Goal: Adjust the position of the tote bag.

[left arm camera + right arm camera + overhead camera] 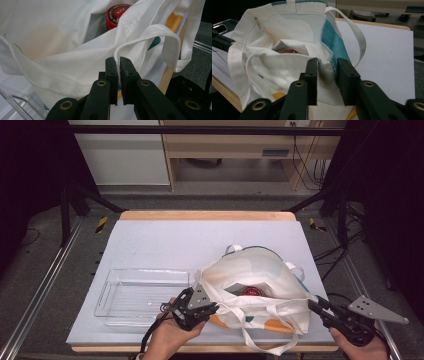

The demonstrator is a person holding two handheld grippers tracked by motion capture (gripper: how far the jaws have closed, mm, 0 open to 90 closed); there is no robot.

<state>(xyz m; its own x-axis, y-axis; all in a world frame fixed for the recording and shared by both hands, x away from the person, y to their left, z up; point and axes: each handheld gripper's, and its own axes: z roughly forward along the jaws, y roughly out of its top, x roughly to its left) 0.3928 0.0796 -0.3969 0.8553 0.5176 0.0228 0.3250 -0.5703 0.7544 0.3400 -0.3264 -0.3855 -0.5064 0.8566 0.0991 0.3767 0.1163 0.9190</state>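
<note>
Clear tray [142, 296] lies on the table [165, 245] just left of the left gripper [200, 309], touching neither gripper. Left gripper: jaws pinched tight on the hem of the white tote bag [260, 285], cloth clamped between the pads. Bag mouth gapes just ahead of its jaws; a red-lidded jar [117, 15] sits inside. Right gripper [327, 75]: jaws partly apart, straddling a fold of the bag's rim without pressing; bag directly ahead.

The white tote bag [260, 285] with teal and orange patches lies slumped near the bench's front edge, mouth gaping, a red-lidded jar [251, 291] sitting down inside it.
</note>
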